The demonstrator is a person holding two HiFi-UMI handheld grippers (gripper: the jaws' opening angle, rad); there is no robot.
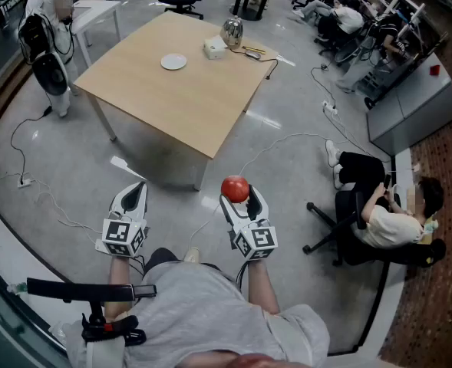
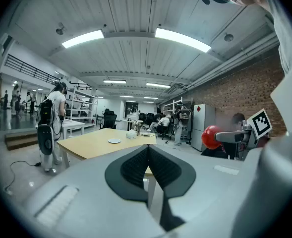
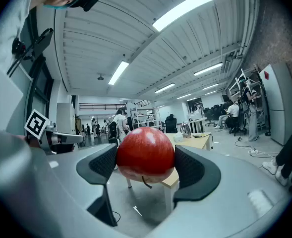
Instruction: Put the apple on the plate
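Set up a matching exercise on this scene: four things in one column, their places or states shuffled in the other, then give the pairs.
Things
1. apple
2. white plate
3. left gripper
4. seated person

Places or states
A. jaws together, nothing between them
B. on an office chair, at the right of the head view
C. clamped in the right gripper, in the air short of the table
D. lying on the wooden table

Pairs: 1-C, 2-D, 3-A, 4-B
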